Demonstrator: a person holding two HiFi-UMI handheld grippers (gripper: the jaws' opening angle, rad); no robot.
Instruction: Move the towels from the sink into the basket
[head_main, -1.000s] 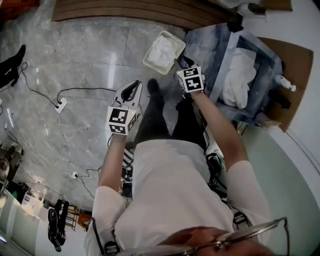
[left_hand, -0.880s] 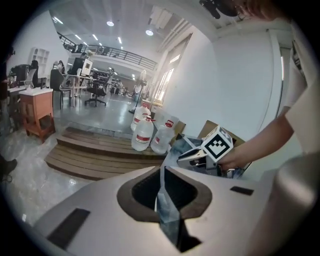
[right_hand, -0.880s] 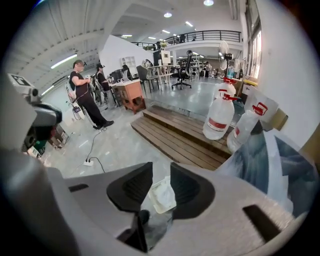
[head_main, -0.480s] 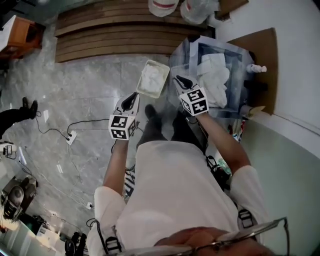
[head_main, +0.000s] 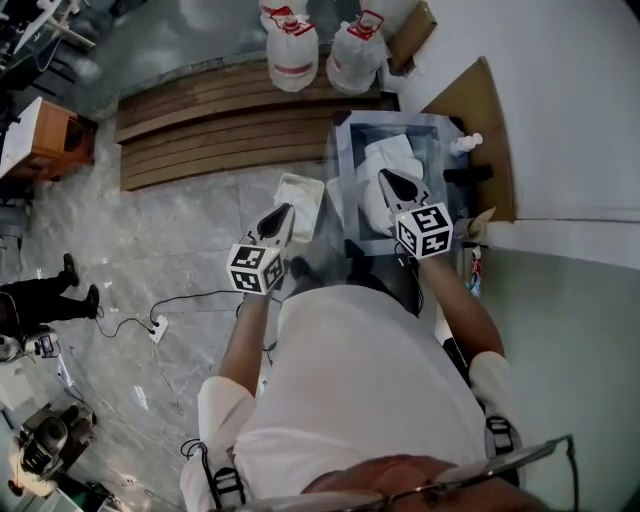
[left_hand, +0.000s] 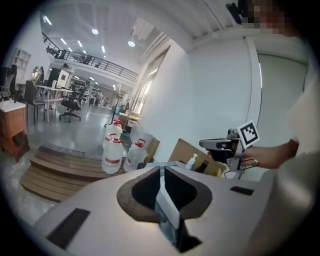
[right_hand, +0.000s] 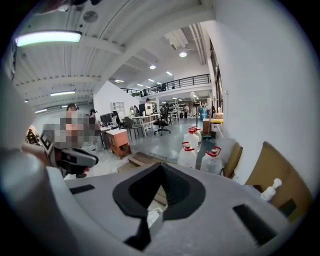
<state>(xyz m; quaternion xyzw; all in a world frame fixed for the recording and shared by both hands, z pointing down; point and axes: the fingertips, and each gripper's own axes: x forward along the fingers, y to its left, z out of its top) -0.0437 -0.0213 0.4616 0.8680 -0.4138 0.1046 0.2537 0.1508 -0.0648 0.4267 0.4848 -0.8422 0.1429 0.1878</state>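
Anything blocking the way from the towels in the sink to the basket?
Nothing visible. The basket sits open on the floor just beside the sink; the towels lie uncovered, with the shut right gripper above them.

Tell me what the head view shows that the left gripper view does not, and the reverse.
Only the head view shows the white basket on the floor and the towels in the sink. Only the left gripper view shows the upper gallery with its railing. Both show the water jugs and the right gripper.
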